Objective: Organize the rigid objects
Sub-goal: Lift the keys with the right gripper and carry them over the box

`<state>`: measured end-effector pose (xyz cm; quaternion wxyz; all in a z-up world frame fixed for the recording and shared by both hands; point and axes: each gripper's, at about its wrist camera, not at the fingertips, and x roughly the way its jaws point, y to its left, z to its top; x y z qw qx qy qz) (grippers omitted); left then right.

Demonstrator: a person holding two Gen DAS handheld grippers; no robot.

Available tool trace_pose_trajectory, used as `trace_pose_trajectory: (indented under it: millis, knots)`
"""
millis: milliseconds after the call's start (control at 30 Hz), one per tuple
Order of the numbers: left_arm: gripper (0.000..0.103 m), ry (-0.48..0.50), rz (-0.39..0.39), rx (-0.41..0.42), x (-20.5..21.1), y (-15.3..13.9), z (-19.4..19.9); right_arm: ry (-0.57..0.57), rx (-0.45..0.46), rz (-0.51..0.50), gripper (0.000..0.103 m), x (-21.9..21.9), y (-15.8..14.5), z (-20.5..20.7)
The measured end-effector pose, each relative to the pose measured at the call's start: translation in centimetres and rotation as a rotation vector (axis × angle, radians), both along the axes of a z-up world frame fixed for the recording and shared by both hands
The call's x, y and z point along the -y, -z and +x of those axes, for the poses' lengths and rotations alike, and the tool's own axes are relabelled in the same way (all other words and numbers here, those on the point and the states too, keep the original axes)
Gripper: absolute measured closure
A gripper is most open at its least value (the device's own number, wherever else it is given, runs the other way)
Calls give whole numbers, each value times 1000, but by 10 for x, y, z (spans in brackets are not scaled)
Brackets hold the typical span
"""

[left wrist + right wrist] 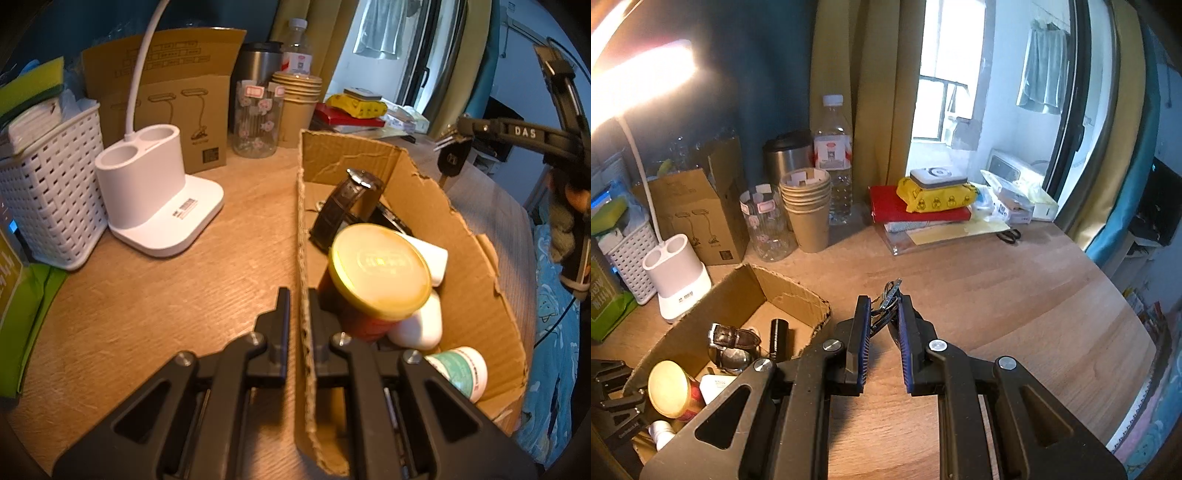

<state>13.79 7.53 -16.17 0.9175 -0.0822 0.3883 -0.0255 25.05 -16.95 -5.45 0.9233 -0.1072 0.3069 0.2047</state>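
Wooden desk (1015,295): left tool (297,295) clamps box wall (303,258); right tool (882,314) grips keys (890,295) near cups (807,206).

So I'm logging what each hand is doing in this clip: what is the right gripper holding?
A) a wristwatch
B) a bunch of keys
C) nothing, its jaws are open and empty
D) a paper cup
B: in the right wrist view the right gripper has its jaws closed on a bunch of keys, and the left wrist view shows the keys hanging from it above the far side of the cardboard box.
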Motion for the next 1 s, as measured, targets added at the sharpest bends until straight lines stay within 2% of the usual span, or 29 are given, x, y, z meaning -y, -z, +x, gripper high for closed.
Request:
trace_pose_trajectory:
  millis: [400, 1000]
  knots:
    - [94, 0, 0, 0, 0, 0, 0, -56, 54, 24, 88, -16, -33, -16]
    - [94, -2, 1, 0, 0, 0, 0, -161, 81, 28, 87, -57, -51, -34]
